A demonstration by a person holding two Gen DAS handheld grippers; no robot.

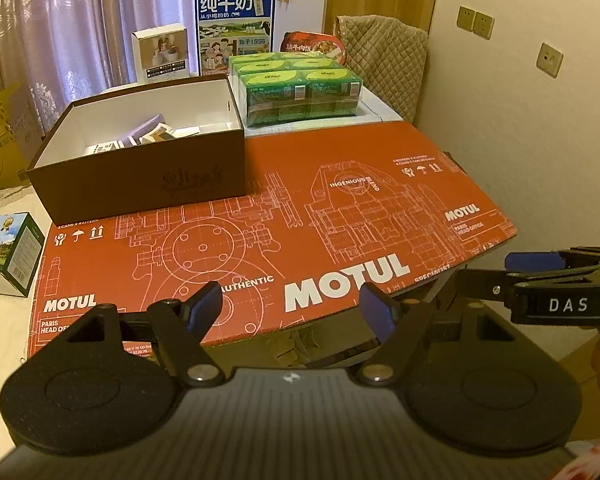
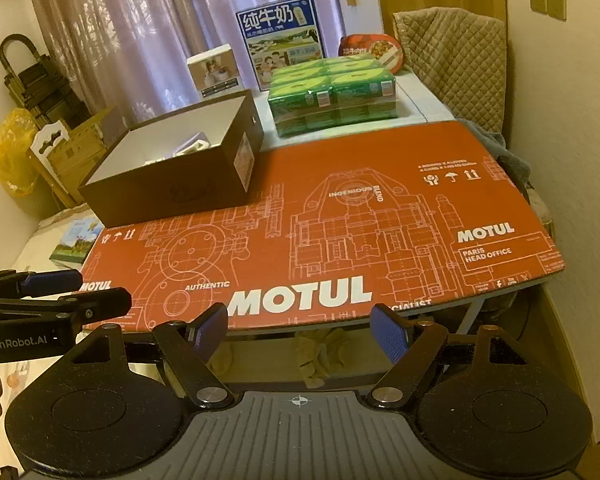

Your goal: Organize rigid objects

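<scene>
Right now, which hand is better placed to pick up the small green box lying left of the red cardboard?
Left, probably. The small green box lies at the left edge beside the red cardboard, nearer the open, empty left gripper. The right gripper, also open, sits further right.

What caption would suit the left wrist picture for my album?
Open left gripper hovering before a red Motul cardboard sheet, with a brown open box holding small cartons.

My left camera looks forward and down along my left gripper (image 1: 291, 307) at the near edge of the red cardboard sheet (image 1: 340, 208). My right camera, just beside it, shares that sheet and the brown box (image 2: 172, 184).
</scene>
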